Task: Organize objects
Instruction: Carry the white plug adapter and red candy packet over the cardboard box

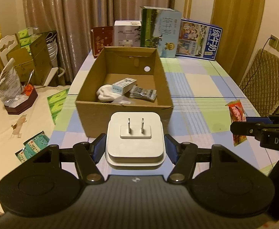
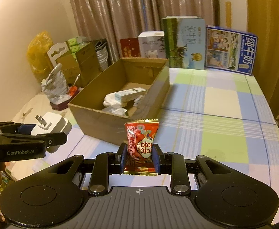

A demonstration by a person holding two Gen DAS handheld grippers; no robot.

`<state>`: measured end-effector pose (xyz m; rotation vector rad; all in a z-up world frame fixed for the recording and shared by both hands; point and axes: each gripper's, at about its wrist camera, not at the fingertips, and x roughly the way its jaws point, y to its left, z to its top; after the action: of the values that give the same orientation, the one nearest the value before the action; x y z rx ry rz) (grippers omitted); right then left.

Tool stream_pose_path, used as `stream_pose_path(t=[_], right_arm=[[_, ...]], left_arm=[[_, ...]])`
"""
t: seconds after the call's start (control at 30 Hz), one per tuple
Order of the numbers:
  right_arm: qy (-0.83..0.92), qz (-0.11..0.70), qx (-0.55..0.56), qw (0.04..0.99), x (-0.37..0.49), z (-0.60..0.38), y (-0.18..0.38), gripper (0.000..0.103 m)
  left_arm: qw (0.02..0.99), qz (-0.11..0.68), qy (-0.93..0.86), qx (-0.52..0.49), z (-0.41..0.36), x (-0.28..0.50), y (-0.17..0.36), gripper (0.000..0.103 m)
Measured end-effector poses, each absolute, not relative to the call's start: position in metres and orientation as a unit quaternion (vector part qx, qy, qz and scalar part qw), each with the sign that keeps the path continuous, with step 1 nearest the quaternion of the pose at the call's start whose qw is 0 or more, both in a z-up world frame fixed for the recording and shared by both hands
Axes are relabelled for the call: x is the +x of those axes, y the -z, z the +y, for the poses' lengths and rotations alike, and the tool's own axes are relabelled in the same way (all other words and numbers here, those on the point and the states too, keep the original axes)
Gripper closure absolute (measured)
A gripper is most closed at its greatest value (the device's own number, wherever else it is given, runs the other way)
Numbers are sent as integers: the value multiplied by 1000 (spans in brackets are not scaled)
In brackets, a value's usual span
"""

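Observation:
My left gripper [image 1: 134, 145] is shut on a white power adapter [image 1: 135, 143], prongs facing up, held in front of the near wall of an open cardboard box [image 1: 124, 112]. The box holds a white sock [image 1: 106, 95], a small carton [image 1: 123, 85] and a dark packet [image 1: 143, 93]. My right gripper [image 2: 139, 158] is shut on a red snack packet [image 2: 140, 145], held above the checked tablecloth to the right of the box [image 2: 93, 118]. The adapter [image 2: 50, 126] and the left gripper [image 2: 42, 135] show at the left of the right wrist view; the snack packet [image 1: 236, 114] shows at the right of the left wrist view.
Tall milk cartons and gift boxes [image 1: 160, 32] stand along the table's far edge behind the box. A quilted chair [image 1: 263, 80] is at the right. A second table at the left [image 1: 15, 118] carries bags, a small tray and green packets.

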<state>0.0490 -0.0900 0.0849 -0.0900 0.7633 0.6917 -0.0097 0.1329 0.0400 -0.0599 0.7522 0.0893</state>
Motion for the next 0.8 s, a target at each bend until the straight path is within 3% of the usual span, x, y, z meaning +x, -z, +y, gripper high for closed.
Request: stream_pose_path(t=[0.8], right_arm=[[-344, 375, -63, 858, 49, -50, -75, 78]], left_arm=[[929, 362, -56, -44, 159, -18, -43, 43]])
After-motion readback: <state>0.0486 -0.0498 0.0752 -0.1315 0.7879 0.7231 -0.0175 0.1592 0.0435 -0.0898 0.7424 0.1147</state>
